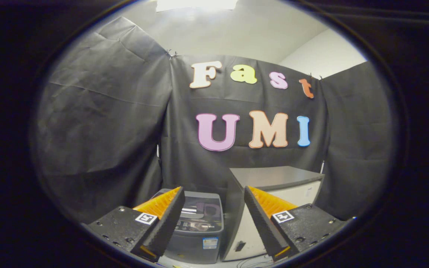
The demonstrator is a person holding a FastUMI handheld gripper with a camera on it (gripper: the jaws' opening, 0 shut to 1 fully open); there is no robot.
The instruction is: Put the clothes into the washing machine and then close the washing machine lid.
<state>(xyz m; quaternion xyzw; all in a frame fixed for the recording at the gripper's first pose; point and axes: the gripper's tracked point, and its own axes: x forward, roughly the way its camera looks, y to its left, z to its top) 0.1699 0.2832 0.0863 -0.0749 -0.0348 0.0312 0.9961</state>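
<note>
Small dark grey top-loading washing machine (199, 230): stood on a pale worktop (214, 262), its glossy lid lying flat on top with a control strip along the near edge. Contents could not be made out through the lid. A small label sat low on its front panel.

White box-shaped cabinet with a grey top (277, 178): stood just beside the washing machine on the same worktop, taller than it, backed against the wall.

Room: black cloth booth wall (106, 123) hung in creased panels behind and to both sides; a white ceiling and a bright light panel showed above it.

Hand-held gripper (213, 219): black body, two fingers (169, 219) with orange ribbed backs and dark textured pads, each carrying a square black-and-white marker. The fingers were spread wide and held nothing. The washing machine lay beyond them, seen through the gap and partly behind one finger; the cabinet stood behind the other.
</note>
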